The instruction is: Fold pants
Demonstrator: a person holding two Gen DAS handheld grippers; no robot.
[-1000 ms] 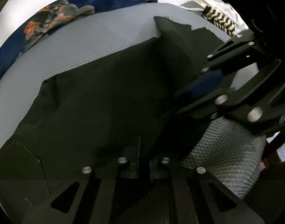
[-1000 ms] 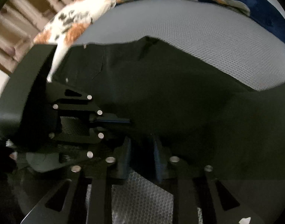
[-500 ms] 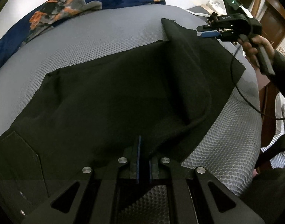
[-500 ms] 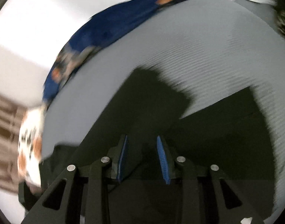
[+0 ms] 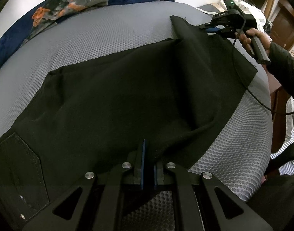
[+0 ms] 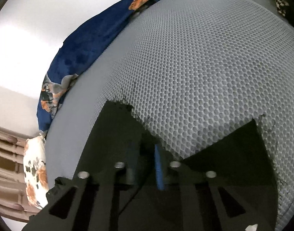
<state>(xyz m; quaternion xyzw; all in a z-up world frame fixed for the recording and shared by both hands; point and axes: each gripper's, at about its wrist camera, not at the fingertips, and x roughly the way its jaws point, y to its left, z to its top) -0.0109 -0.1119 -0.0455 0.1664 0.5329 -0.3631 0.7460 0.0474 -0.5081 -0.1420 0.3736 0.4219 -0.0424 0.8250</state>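
Across the left wrist view, black pants lie spread over a grey mesh-covered mattress, a stitched back pocket showing at the lower left. The left tongs are pressed together, pinching a raised fold at the near edge of the fabric. Far at the upper right, a hand holds the right tongs, whose tips sit at the frayed leg end and grip the cloth there. A blue floral blanket is bunched along the mattress's far edge.

Seen from the right wrist, the right tongs are closed on the black fabric, one blue pad showing beside the pinched cloth. A second dark leg end lies to the right on the mesh mattress. The blue floral blanket runs along the left.
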